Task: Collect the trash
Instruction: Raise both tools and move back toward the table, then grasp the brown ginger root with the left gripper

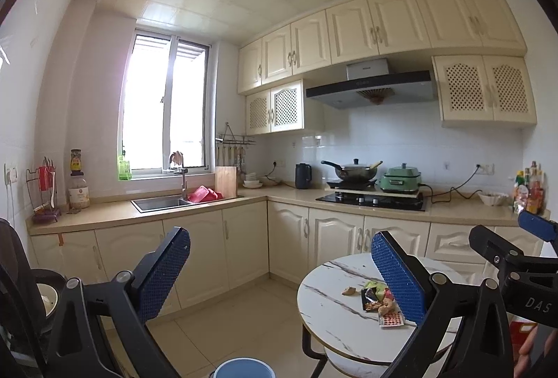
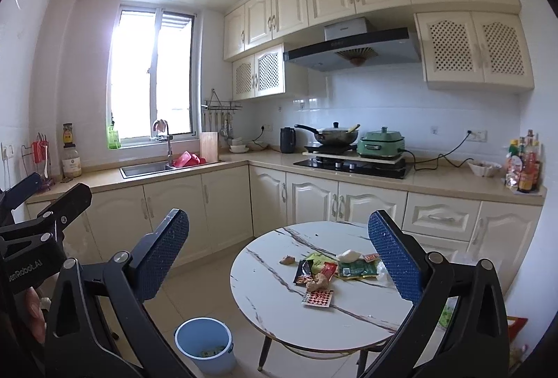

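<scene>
Here, everything gathers around the round marble-patterned table point(image 2: 279, 304), which stands on the tiled floor in front of the cream lower cabinets point(image 2: 314, 196). The left gripper point(image 1: 280, 269) is held up in the air, its two blue-padded fingers point(image 1: 160, 273) spread wide apart with nothing between them; the table lies to its right and below. The right gripper point(image 2: 279, 256) is likewise spread wide and empty, held above the near side of the table, so that the tabletop shows through the gap. The trash lies in a loose heap near the middle of the table: a dark snack wrapper point(image 2: 302, 271), a red wrapper point(image 2: 327, 270), a green packet point(image 2: 357, 269), a crumpled white tissue point(image 2: 348, 254) and a small red-and-white checked packet point(image 2: 318, 298) on the near edge of the heap. A brownish scrap point(image 2: 287, 260) sits apart, just left of the heap. A light blue bucket point(image 2: 204, 345) stands on the floor just beside the table, to its left and nearer the camera, with a few scraps at its bottom. Beyond the table, the counter carries a black hob point(image 2: 350, 167) with a lidded wok point(image 2: 334, 133) and a green cooker point(image 2: 382, 142). The sink point(image 2: 146, 168) lies well left of the table, under the window point(image 2: 151, 78).
</scene>
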